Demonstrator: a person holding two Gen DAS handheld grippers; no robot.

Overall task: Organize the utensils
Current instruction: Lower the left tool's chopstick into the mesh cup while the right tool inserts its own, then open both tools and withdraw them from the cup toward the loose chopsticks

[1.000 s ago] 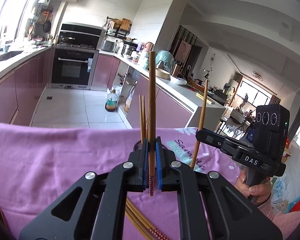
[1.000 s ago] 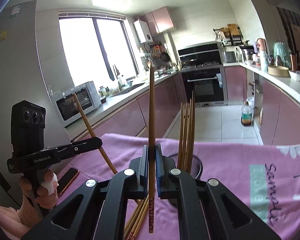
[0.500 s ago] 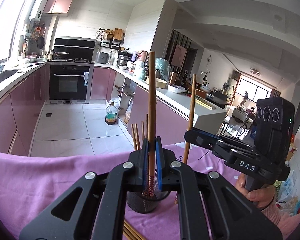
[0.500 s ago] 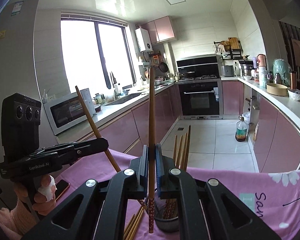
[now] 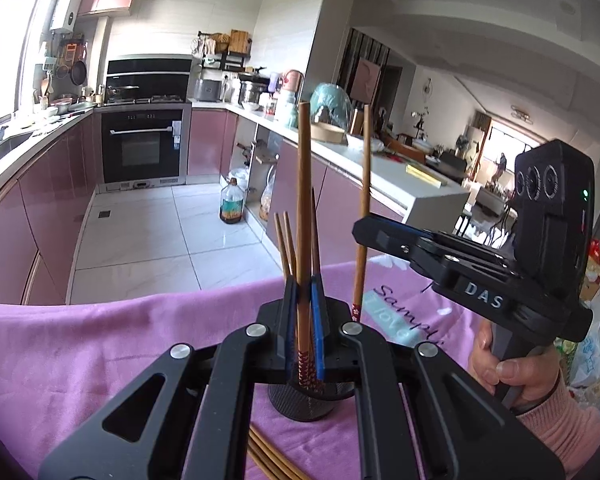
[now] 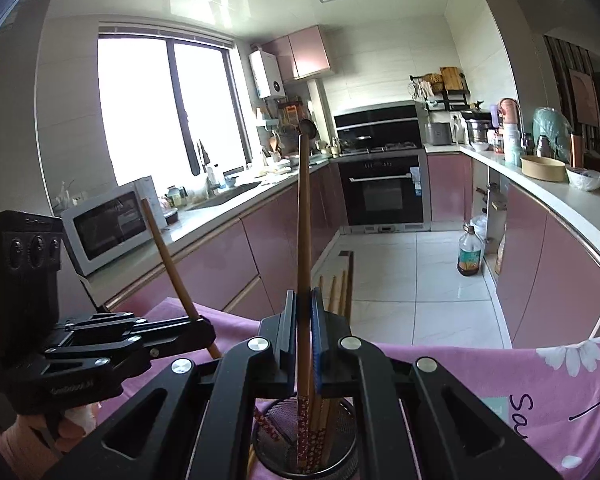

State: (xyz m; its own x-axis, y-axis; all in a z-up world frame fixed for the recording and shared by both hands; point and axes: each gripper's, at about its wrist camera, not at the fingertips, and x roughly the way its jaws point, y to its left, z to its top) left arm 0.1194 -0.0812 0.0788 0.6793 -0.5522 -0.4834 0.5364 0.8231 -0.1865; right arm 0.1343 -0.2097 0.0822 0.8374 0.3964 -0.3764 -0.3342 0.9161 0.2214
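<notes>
Both grippers, left gripper (image 5: 304, 320) and right gripper (image 6: 304, 328), pinch one chopstick each and have moved over the mesh cup (image 6: 306, 452), ready to drop them in.

Black mesh holder (image 6: 306, 446) is standing mid-surface w/ several chopsticks (image 6: 342, 292) sticking up, crowding its mouth. Loose chopsticks (image 5: 270, 458) are lying at the near edge below it. Purple cloth (image 5: 100, 344) is lying bare toward the left edge; right hand-held gripper (image 5: 362, 236) is occupying the right side.

oven (image 5: 146, 148) back wall | oil bottle (image 5: 232, 205) on floor | microwave (image 6: 108, 226) on counter | pink cloth (image 5: 80, 344)
</notes>
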